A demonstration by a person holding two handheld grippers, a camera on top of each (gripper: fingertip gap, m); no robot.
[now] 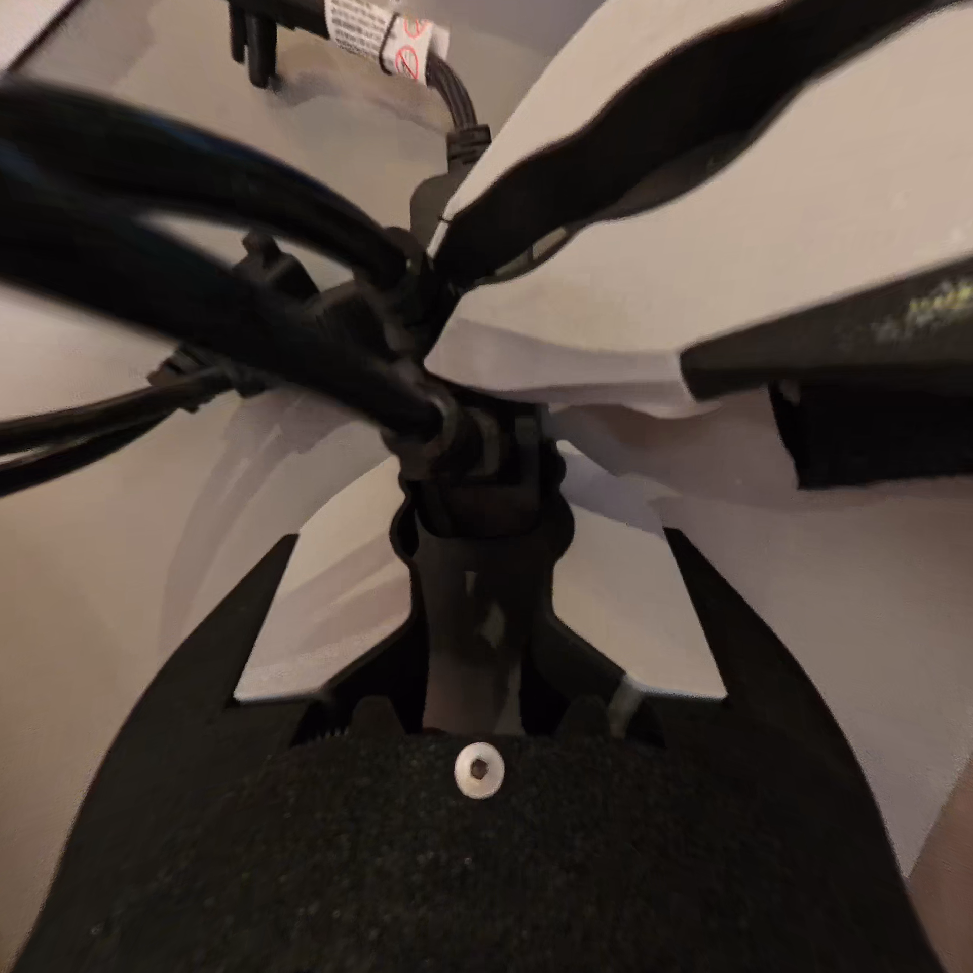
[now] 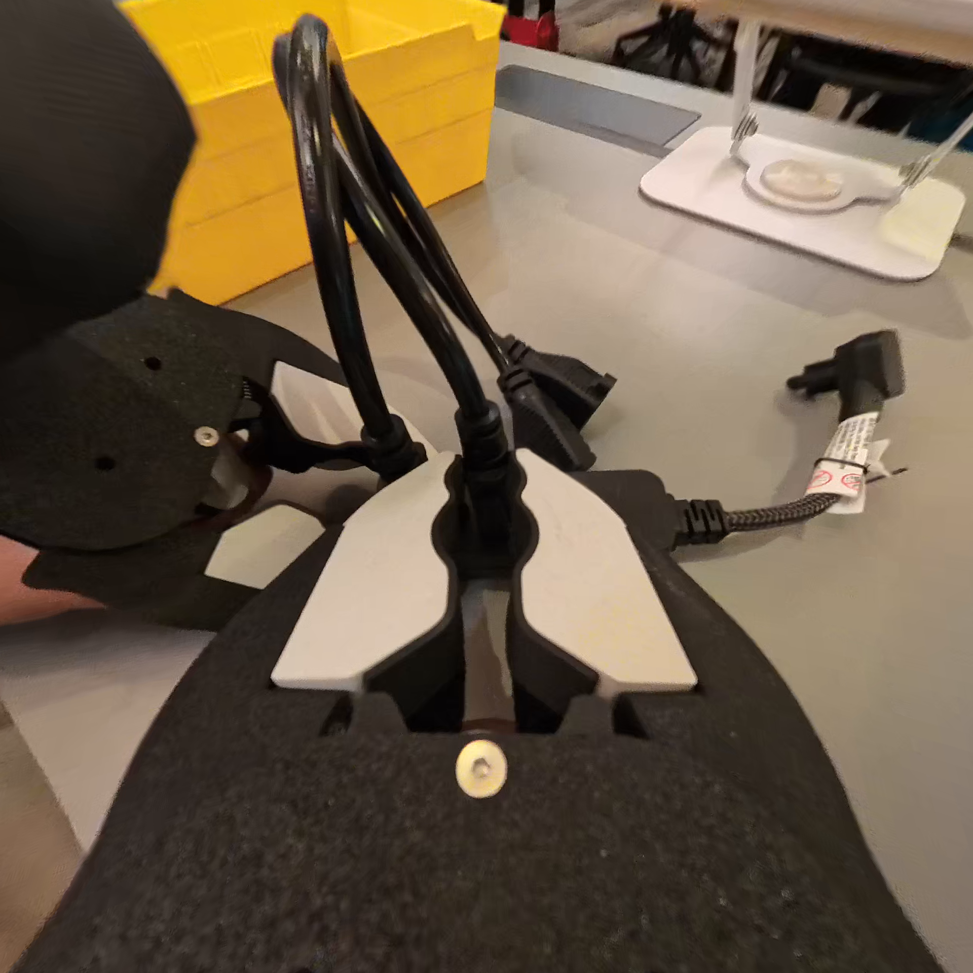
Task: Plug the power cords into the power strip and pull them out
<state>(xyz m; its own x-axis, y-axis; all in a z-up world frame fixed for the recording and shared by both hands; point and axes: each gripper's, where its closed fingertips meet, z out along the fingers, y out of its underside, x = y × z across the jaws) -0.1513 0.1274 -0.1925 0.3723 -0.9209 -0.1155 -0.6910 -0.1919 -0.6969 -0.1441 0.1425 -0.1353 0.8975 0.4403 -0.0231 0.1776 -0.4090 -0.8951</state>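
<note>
Right gripper (image 2: 483,518), frame centre: jaws narrow, clamped on black plug (image 2: 482,474) standing upright. Power strip (image 2: 645,492) almost wholly hidden under gripper; only dark edge and braided lead (image 2: 763,509) show at right. Left gripper (image 2: 368,457), frame left: jaws pinch second plug (image 2: 392,439); contact partly hidden behind cords. Cords (image 2: 316,174) loop upward before yellow bin (image 2: 421,121). Loose angled plug (image 2: 858,368) lies on grey counter (image 2: 684,326), far right. Left wrist view blurred; grey finger (image 1: 658,326) blocks strip; black cords (image 1: 184,221) cross left.
</note>
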